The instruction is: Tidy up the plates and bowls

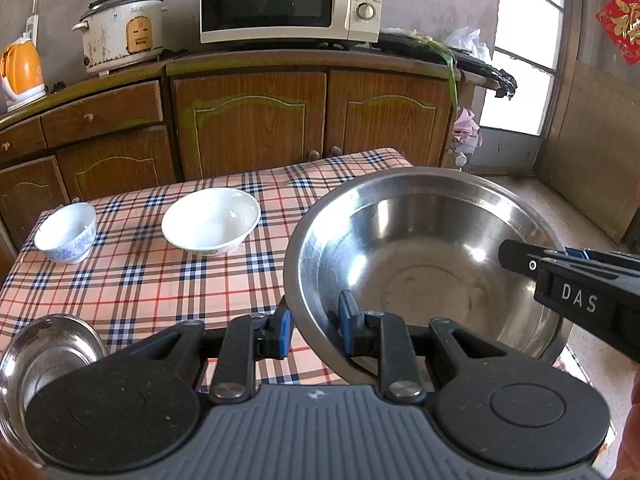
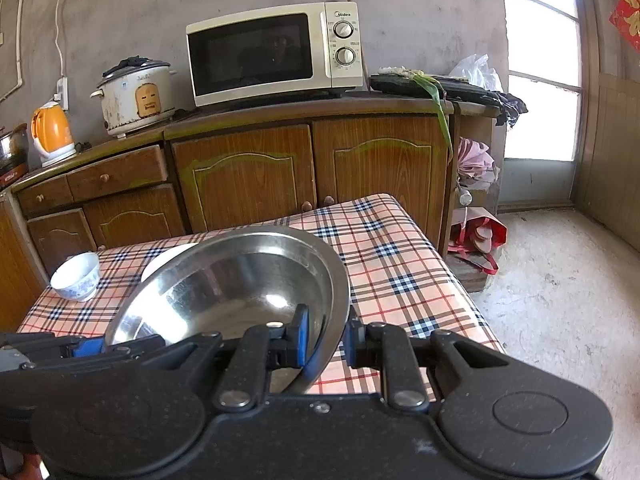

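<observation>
Bowl: big steel bowl (image 1: 424, 264) is shiny, round, scuffed inside | place: held tilted above checked table (image 1: 140, 280) | left gripper (image 1: 314, 330) pinches its rim at 7 o'clock | right gripper (image 2: 326, 338) pinches rim at 3 o'clock

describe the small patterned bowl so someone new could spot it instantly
Start at the checked tablecloth in front of the wooden cabinets. Go to its far left corner, left of the plain white bowl. The small bowl sits there alone: white inside, blue pattern outside, on a little foot, narrower and deeper than the white bowl and unlike the steel ones.
</observation>
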Action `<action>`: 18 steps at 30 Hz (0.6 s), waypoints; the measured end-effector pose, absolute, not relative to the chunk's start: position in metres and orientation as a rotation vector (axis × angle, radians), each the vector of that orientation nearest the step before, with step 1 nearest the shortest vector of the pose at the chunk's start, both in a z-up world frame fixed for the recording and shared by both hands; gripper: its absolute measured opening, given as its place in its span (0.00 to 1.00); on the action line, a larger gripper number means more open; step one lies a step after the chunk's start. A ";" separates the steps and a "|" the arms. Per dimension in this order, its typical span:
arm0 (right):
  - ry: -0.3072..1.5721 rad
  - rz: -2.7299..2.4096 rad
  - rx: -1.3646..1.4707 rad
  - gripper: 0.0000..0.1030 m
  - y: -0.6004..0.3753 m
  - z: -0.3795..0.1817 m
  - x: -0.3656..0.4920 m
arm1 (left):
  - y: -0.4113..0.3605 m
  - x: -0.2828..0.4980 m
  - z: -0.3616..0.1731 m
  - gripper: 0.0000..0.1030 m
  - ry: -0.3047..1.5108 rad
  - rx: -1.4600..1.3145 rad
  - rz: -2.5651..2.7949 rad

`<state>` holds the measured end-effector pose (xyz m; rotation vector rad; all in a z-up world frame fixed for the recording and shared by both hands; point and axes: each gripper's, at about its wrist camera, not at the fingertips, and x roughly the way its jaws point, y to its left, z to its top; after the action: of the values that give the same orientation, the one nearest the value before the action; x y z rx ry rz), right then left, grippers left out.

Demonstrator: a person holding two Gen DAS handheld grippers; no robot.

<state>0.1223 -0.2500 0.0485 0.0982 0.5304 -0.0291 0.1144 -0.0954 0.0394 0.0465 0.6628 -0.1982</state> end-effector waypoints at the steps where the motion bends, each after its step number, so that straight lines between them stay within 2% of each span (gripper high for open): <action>1: 0.531 -0.028 0.097 0.22 -0.250 0.048 0.122 | -0.095 0.114 0.039 0.23 0.665 0.045 -0.198; 18: 0.542 -0.017 0.096 0.22 -0.249 0.037 0.118 | -0.095 0.109 0.031 0.24 0.686 0.038 -0.193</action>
<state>0.1178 -0.2485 0.0372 0.0964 0.5422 -0.0174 0.1094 -0.0945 0.0306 0.0379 0.6864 -0.1934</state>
